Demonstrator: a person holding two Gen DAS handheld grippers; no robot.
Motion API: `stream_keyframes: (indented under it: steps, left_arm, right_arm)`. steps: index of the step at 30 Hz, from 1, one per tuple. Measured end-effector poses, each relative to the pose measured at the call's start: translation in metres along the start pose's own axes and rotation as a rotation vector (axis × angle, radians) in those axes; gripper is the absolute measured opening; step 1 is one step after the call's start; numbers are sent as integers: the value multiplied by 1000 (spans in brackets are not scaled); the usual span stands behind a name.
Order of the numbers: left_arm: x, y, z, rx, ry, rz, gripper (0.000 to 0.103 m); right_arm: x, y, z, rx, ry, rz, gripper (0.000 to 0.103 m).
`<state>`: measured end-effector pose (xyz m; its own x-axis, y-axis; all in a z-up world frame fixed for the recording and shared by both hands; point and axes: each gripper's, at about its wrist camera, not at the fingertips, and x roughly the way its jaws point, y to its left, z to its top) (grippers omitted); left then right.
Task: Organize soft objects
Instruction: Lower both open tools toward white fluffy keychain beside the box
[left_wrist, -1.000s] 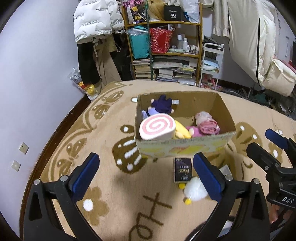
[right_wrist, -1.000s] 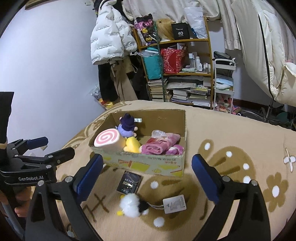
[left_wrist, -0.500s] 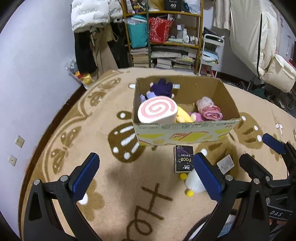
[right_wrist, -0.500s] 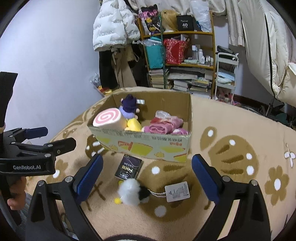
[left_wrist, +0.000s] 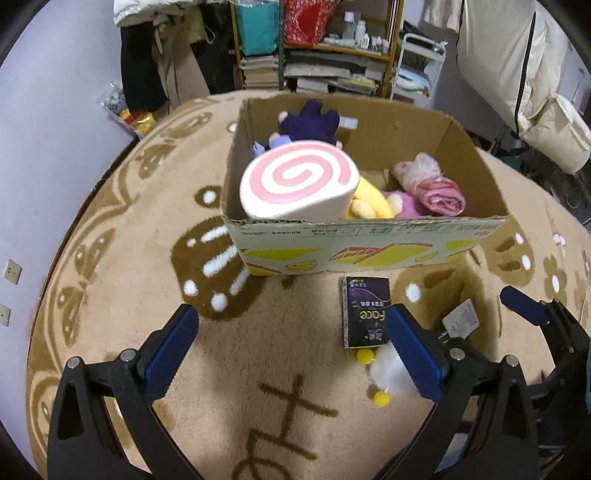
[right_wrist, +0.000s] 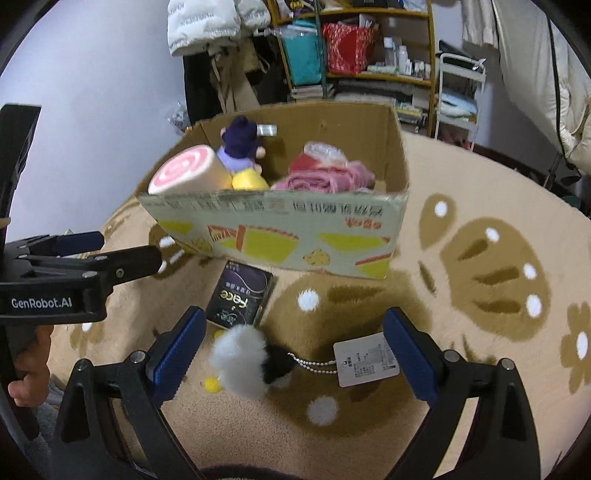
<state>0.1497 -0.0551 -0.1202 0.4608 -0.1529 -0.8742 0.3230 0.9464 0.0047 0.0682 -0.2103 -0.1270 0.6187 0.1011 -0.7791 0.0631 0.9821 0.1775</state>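
Observation:
A cardboard box stands on the carpet and holds a pink swirl roll plush, a purple doll, a yellow plush and pink cloth. In front of the box lie a dark tissue pack and a white-and-black fluffy toy with a paper tag. My left gripper is open over bare carpet. My right gripper is open, just above the fluffy toy.
A beige patterned carpet covers the floor. A cluttered shelf with books and bags stands behind the box, beside hanging coats. A white trolley and bedding are at the right. A hand holds the left gripper's handle.
Both grippers have moved forward and down toward the box and the items before it. The fluffy toy now lies between the right gripper's fingers in view. Both stayed open.

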Motion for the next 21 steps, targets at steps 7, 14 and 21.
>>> stream_keyframes:
  steps: [7,14,21]
  left_arm:
    - [29,-4,3,16,62,-17,100]
    - [54,-13,3,54,122,-53,100]
    - [76,-23,0,91,177,-93,100]
  right_arm:
    - [26,-1,-4,4,63,8,101]
    - [46,-1,-9,8,125,26,101]
    - [61,1,-15,22,179,45,98]
